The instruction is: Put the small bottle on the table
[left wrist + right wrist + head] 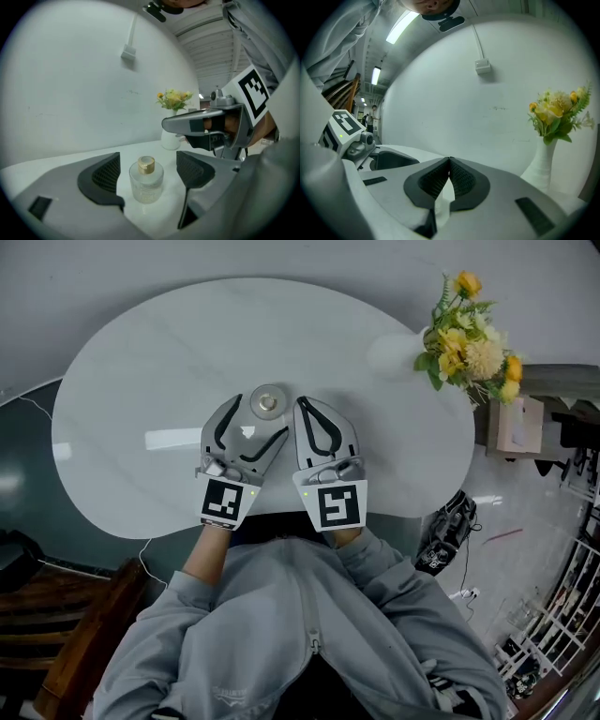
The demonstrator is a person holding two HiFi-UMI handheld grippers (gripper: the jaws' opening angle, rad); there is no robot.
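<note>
A small clear glass bottle [268, 402] with a gold cap stands upright on the white oval table [141, 381]. In the left gripper view the bottle [146, 180] sits between the two dark pads of my left gripper [149, 165], with a gap on each side. My left gripper [262, 418] is open around the bottle and does not press on it. My right gripper [306, 405] hovers just right of the bottle, shut with nothing between its pads [449, 161]. Its grey body [197, 124] shows close by on the right in the left gripper view.
A white vase of yellow flowers [469, 334] stands at the table's far right edge, also seen as the vase [543, 164] in the right gripper view. A wooden chair [66, 634] is at lower left. A tan box [516, 423] and a dark object [450, 531] lie right of the table.
</note>
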